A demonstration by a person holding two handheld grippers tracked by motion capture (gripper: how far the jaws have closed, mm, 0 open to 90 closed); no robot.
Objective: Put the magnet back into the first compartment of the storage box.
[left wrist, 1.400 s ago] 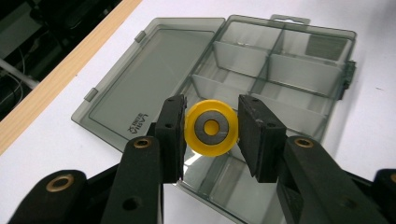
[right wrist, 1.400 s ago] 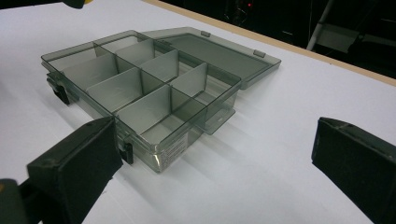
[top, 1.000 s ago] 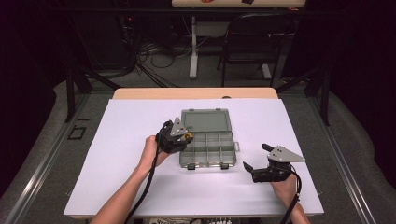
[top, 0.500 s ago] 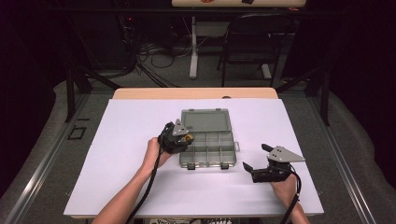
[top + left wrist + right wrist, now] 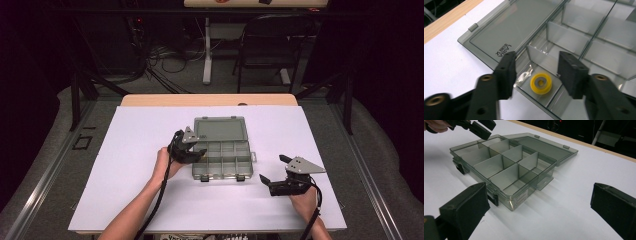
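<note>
Compartment box (image 5: 223, 159) sits open at centre frame in the high view, on the white sheet (image 5: 130, 150) covering the table (image 5: 150, 99). Smoky clear plastic, lid (image 5: 220, 129) folded flat toward the far edge, two black latches on the near wall. Dividers upright, splitting the tray into several cells.

Left hand-held gripper (image 5: 196, 152) is at the box's left edge in the high view, grey plate on top, cable trailing back along the forearm. In the left gripper view its jaws are released, spread apart and hanging over the corner cell nearest the lid hinge. Nothing between them. A small yellow ring (image 5: 541, 83) with a grey centre lies flat on that cell's floor, lower centre of that frame, right under the gap between the jaws. Jaws are apart from it, not touching. Embossed lettering shows on the lid beside the left jaw, too blurred to read reliably.

Right hand-held gripper (image 5: 272, 173) is lower right of the high view, resting low over the white sheet, well apart from the box and to its right. Jaws wide open, empty; in the right gripper view they frame the box's near corner, with a small label on the box wall. Left hand-held gripper's jaw tips appear at the upper left of that frame, over the far cells.
</note>
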